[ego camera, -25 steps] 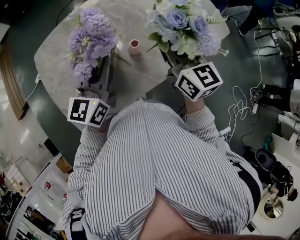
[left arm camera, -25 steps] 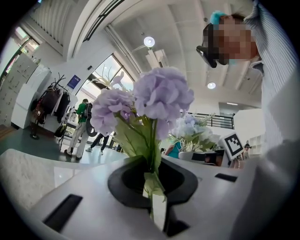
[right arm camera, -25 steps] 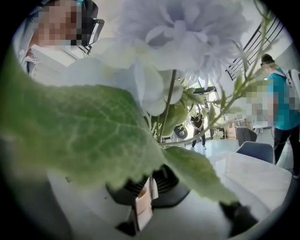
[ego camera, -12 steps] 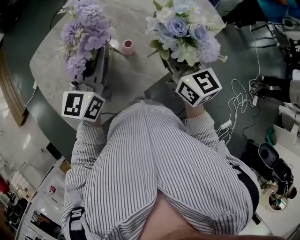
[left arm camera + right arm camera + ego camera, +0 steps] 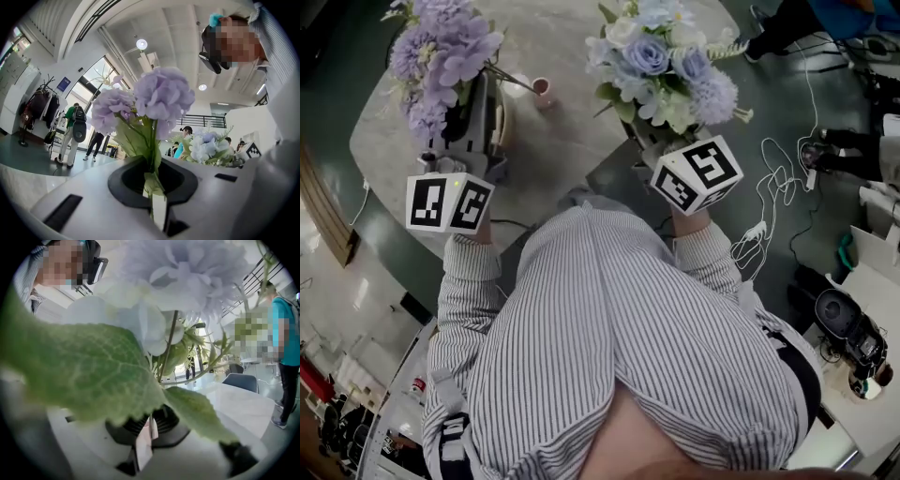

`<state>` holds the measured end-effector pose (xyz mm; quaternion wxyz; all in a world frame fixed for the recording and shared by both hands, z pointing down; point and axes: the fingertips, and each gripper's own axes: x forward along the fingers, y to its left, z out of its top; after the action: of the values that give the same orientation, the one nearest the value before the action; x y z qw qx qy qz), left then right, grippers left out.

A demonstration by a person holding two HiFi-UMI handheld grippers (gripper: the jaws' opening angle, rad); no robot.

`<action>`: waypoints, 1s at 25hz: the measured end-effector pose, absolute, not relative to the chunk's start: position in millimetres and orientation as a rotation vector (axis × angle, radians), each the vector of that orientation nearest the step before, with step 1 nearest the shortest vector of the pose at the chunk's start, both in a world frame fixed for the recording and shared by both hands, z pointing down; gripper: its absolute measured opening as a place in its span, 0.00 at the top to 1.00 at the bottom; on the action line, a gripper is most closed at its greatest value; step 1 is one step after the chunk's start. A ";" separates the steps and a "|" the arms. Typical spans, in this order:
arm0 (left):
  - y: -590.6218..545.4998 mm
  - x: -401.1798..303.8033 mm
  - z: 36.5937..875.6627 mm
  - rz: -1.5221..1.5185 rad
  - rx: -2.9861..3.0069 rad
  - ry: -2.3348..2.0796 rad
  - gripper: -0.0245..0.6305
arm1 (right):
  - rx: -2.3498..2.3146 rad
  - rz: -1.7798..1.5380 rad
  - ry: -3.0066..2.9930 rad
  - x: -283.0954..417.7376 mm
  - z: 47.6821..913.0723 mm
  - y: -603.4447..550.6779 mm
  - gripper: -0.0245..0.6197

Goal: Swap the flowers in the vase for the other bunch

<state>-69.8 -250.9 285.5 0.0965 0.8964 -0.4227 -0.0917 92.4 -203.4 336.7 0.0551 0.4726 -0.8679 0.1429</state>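
Observation:
My left gripper (image 5: 467,117) is shut on the stems of a purple flower bunch (image 5: 441,52), which it holds over the left part of the marble table (image 5: 558,141). In the left gripper view the purple bunch (image 5: 150,101) stands up from the closed jaws of the left gripper (image 5: 154,201). My right gripper (image 5: 652,141) is shut on the stems of a blue and white bunch (image 5: 661,61) at the table's right edge. Its leaves and blooms (image 5: 140,310) fill the right gripper view above the right gripper (image 5: 147,430). A small pink vase (image 5: 542,87) stands empty on the table between the bunches.
White cables (image 5: 778,202) lie on the dark floor to the right. A white counter with a dark appliance (image 5: 844,323) sits at the lower right. Other people (image 5: 72,133) stand in the hall beyond the table.
My left gripper has carried the purple bunch to the left and a little higher, away from the vase. The right gripper and its bunch have shifted only slightly.

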 end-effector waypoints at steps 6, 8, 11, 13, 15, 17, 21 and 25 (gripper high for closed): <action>-270.7 -84.9 301.5 -0.269 2.642 -1.240 0.91 | 1.430 0.467 -2.610 77.0 353.8 -210.7 0.93; -273.1 -90.5 303.4 -0.270 2.630 -1.240 0.91 | 1.433 0.476 -2.612 72.1 354.1 -211.1 0.93; -273.9 -94.4 300.0 -0.263 2.624 -1.246 0.91 | 1.440 0.488 -2.605 71.1 348.7 -208.8 0.93; -274.2 -92.0 301.3 -0.249 2.625 -1.251 0.91 | 1.442 0.495 -2.604 74.7 349.1 -207.6 0.93; -272.8 -85.1 306.7 -0.234 2.622 -1.253 0.91 | 1.442 0.507 -2.607 81.6 353.6 -206.2 0.93; -272.2 -79.9 316.0 -0.221 2.614 -1.250 0.91 | 1.442 0.522 -2.608 85.7 361.0 -206.1 0.93; -277.0 -85.4 334.8 -0.199 2.593 -1.241 0.91 | 1.433 0.563 -2.602 77.6 376.4 -212.3 0.93; -274.9 -86.1 338.5 -0.184 2.585 -1.229 0.91 | 1.431 0.604 -2.602 74.1 378.9 -212.1 0.93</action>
<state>-86.1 -274.9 338.5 0.1364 0.8928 -0.4247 -0.0635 74.1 -212.1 378.9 0.0557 0.4715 -0.8573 0.1991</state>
